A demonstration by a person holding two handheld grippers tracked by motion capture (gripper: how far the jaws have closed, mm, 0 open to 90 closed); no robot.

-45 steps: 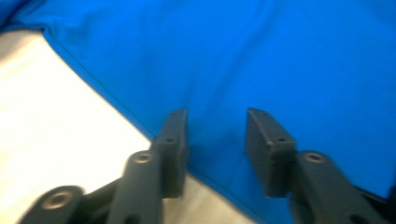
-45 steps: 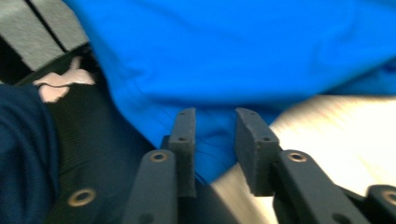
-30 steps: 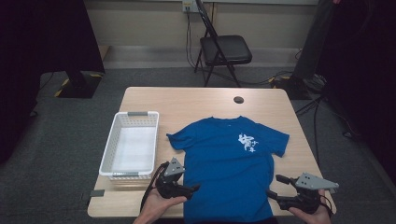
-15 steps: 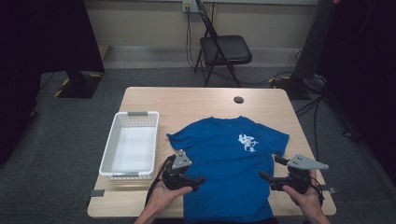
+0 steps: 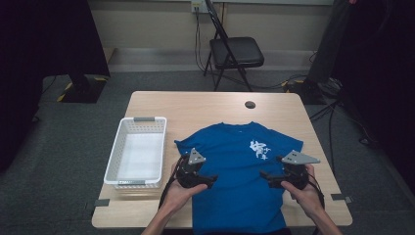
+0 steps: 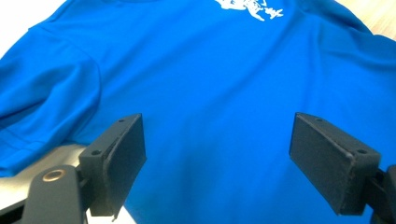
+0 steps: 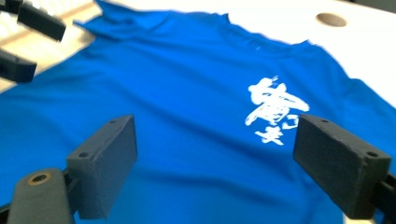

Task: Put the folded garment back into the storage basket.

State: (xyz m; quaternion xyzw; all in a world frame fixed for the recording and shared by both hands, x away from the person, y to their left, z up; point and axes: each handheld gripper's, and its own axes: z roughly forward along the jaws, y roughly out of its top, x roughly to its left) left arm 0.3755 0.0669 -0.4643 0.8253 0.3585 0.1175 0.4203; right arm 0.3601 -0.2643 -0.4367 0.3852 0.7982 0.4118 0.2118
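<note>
A blue T-shirt point(image 5: 240, 171) with a white print point(image 5: 259, 149) lies flat on the wooden table point(image 5: 195, 107), its hem hanging over the near edge. My left gripper point(image 5: 213, 180) hovers over the shirt's left side, below the sleeve, with its jaws open and pointing right. In the left gripper view the gripper point(image 6: 217, 126) frames bare blue cloth point(image 6: 210, 70). My right gripper point(image 5: 264, 177) is over the shirt's right side and points left. Its jaws point(image 7: 215, 126) have just opened wider, with nothing between them above the shirt point(image 7: 187, 93).
A white empty basket point(image 5: 144, 119) stands on the table left of the shirt. A dark round spot point(image 5: 250, 104) marks the tabletop behind the collar. A black folding chair point(image 5: 235, 51) stands beyond the table. The left gripper's jaws point(image 7: 28, 42) show far off in the right gripper view.
Both hands have moved away from the near table edge and inward over the shirt. The right gripper travelled farther, coming leftward onto the cloth.
</note>
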